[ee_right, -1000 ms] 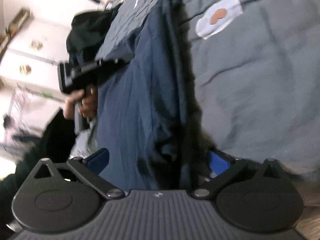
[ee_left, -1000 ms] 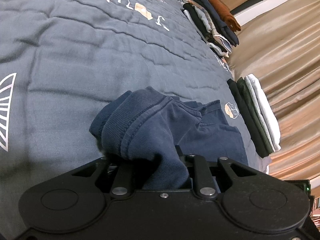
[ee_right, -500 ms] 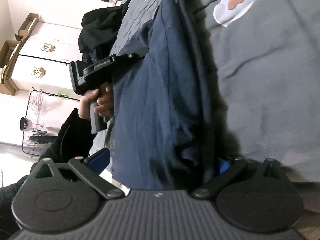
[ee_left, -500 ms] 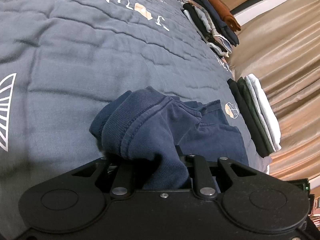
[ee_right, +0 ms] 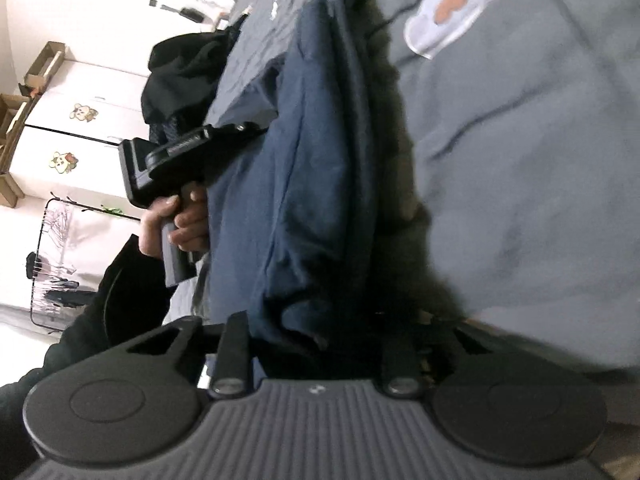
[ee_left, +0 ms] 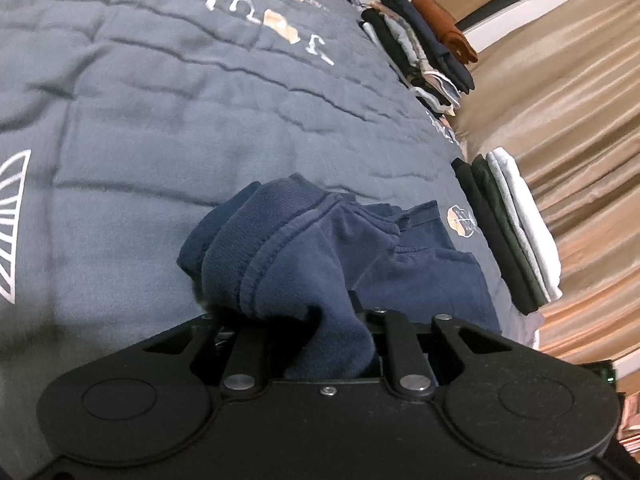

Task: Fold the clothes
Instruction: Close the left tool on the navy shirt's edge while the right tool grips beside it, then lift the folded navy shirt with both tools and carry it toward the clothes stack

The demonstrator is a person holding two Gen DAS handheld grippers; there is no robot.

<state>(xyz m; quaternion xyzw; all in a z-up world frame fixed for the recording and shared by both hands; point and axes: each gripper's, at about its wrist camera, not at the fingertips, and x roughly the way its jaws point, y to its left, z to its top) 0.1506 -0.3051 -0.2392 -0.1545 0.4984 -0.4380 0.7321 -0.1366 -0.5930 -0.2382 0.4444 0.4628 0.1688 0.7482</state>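
The left gripper (ee_left: 332, 336) is clamped down on a bunched-up cuff end of the navy sweatshirt (ee_left: 320, 256), with the ribbed fabric bulging up out of the jaws. The rest of the sweatshirt trails off to the far right across the grey quilt (ee_left: 168, 120) on the bed. The right gripper (ee_right: 316, 336) has the other end of the sweatshirt running into its jaws, but its fingertips are buried in dark fabric and shadow, so I can't tell if it's actually pinching. From the right wrist view the garment stretches away in a long folded strip over the quilt toward the other gripper, which a hand (ee_right: 176, 224) holds by its handle on the left. Two stacks of folded clothes (ee_left: 512, 232) sit along the quilt's right edge, beside tan curtains (ee_left: 572, 120).
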